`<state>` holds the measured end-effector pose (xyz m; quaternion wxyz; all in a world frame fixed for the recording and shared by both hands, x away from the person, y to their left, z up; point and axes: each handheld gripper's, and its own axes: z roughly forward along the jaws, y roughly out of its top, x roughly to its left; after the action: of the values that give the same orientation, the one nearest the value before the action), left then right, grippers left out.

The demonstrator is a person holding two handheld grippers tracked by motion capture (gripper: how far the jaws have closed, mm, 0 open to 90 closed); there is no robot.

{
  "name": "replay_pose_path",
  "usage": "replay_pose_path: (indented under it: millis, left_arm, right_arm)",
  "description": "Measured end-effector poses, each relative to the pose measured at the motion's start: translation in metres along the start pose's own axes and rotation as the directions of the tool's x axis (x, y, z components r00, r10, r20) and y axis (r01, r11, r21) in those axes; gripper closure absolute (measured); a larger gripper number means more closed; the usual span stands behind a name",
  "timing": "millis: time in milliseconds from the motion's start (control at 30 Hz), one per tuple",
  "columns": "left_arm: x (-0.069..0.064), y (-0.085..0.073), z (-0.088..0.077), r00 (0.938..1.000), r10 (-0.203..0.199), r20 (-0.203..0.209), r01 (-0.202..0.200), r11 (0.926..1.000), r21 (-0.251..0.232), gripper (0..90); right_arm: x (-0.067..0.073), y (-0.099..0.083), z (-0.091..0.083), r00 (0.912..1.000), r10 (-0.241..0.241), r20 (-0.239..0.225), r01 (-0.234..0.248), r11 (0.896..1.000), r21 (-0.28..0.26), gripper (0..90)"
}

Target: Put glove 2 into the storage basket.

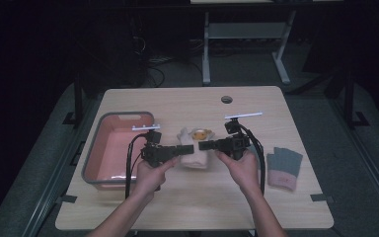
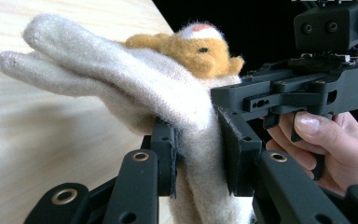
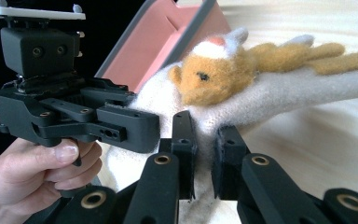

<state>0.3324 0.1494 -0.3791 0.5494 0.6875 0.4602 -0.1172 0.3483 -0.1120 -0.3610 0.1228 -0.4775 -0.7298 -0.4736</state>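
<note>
Cream wool glove [image 1: 193, 150] with an orange animal patch lies lengthwise front to back, fingers pointing away from the person. Left claw [image 1: 186, 148] and right claw [image 1: 203, 145] clamp its cuff end from opposite sides above the desk [image 1: 187, 202].

So my work surface is a light wooden rectangular table [image 1: 177, 202] with rounded corners, pale grain all over. There's a small dark round cable hole [image 1: 226, 99] in the top near the far edge, a bit right of the middle. On the left side sits a shallow rectangular plastic tub [image 1: 94, 148], grey rim with a salmon-pink inside, running from the middle of the table toward the near edge. Over on the right, near the edge, a knitted fingerless glove [image 1: 283, 167] lies flat, grey-green with a pinkish cuff. Two short strips of dark tape [image 1: 321, 198] are stuck by the near corners.
</note>
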Motion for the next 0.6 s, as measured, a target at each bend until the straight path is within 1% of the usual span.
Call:
replay_pose_path:
  millis: [100, 267, 400, 533, 567, 600]
  left_arm:
    - [0.0, 0.006, -0.004, 1.0, 0.002, -0.003, -0.002, 1.0, 0.0, 69.3]
    - [0.0, 0.015, -0.012, 1.0, 0.001, -0.008, -0.001, 0.9999, -0.015, 69.3]
    - [0.0, 0.023, -0.018, 1.0, -0.001, -0.008, 0.001, 0.9997, -0.026, 69.3]
    - [-0.002, 0.033, -0.022, 0.9998, 0.019, -0.011, -0.019, 0.9995, -0.027, 69.3]
    - [-0.002, 0.035, -0.023, 0.9998, 0.016, -0.008, -0.016, 0.9995, -0.026, 69.3]
    - [-0.002, 0.037, -0.024, 0.9999, 0.015, -0.006, -0.015, 0.9996, -0.025, 69.3]
  right_arm:
    - [0.004, 0.006, 0.0, 1.0, -0.007, 0.0, 0.007, 1.0, -0.001, 81.3]
    - [0.008, 0.017, 0.004, 0.9997, -0.011, -0.02, 0.011, 1.0, -0.01, 81.3]
    - [0.014, 0.026, 0.006, 0.9994, -0.025, -0.024, 0.024, 1.0, -0.01, 81.3]
    - [0.017, 0.035, 0.005, 0.9991, -0.026, -0.034, 0.025, 1.0, -0.014, 81.3]
    - [0.017, 0.037, 0.005, 0.9988, -0.033, -0.036, 0.033, 0.999, -0.019, 81.3]
    - [0.018, 0.039, 0.005, 0.9989, -0.027, -0.039, 0.027, 0.999, -0.018, 81.3]
